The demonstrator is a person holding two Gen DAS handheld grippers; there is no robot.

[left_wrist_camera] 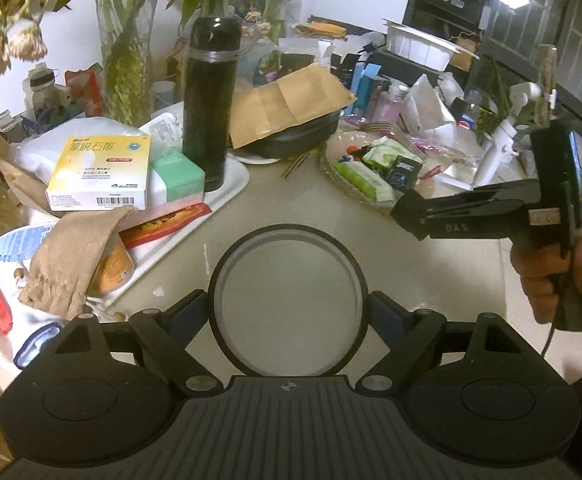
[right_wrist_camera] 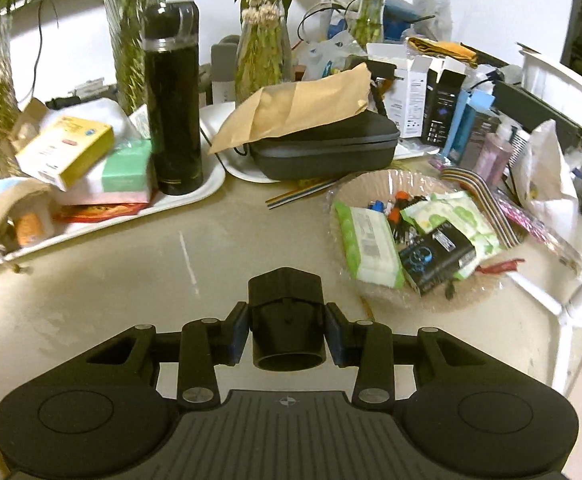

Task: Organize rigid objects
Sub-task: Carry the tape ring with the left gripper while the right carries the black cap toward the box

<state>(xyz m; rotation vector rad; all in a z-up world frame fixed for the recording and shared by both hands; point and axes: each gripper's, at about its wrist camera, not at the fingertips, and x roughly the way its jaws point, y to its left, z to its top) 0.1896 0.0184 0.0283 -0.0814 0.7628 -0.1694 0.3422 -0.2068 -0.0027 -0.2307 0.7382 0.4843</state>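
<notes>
On the cluttered beige counter (right_wrist_camera: 91,300), left gripper (left_wrist_camera: 289,308) clamps a round black-rimmed lid (left_wrist_camera: 289,240) steady; right gripper (right_wrist_camera: 287,332) pinches a black plastic cap-like piece (right_wrist_camera: 287,312), both clear for sorting.

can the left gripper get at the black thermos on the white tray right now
Probably not: the left gripper is already shut on a round black-rimmed lens, though the path to the black thermos looks clear.

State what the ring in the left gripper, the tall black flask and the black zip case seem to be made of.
Ring: black rim around a clear disc, probably plastic or glass; the table shows through it.
Flask: glossy black, likely coated metal or plastic; reflections run down its side.
Zip case: matte, probably fabric-covered moulded shell; dull weave and a zip seam.
</notes>
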